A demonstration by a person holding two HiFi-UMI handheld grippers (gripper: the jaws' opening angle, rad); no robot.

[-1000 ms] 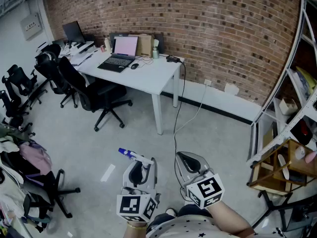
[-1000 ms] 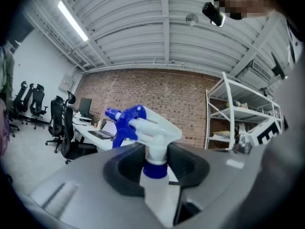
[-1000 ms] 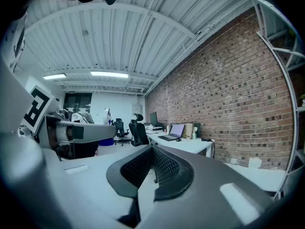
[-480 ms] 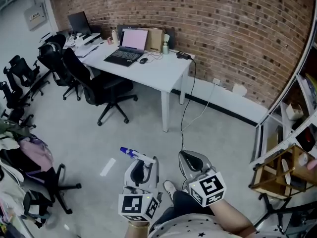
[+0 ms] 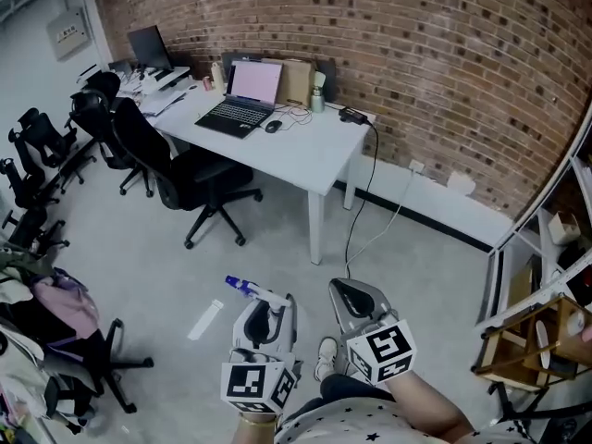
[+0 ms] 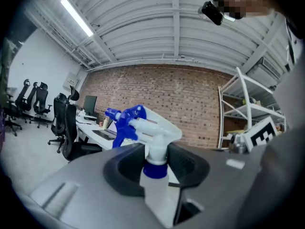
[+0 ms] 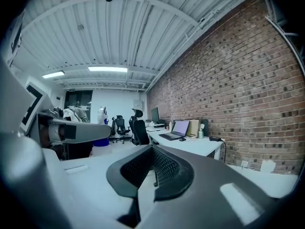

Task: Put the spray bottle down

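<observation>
1. The left gripper (image 6: 155,160) is clamped on the neck of the spray bottle (image 6: 153,130), one dark pad on each side, just above the blue collar.
2. In the left gripper view the bottle's long axis runs upright. Its white body drops below the jaws, and the white head with the blue trigger and nozzle rises above them.
3. The nozzle points to the left of that frame. In the head view it points to the upper left, out over the floor (image 5: 277,239).
4. The right gripper (image 7: 153,170) sits just beside the left one, lower centre of the head view, its jaws together with nothing between them.
5. Further off, in the upper half of the head view, a white surface (image 5: 310,151) carries an open laptop (image 5: 242,100), with a black office chair (image 5: 180,169) just beside it.
</observation>
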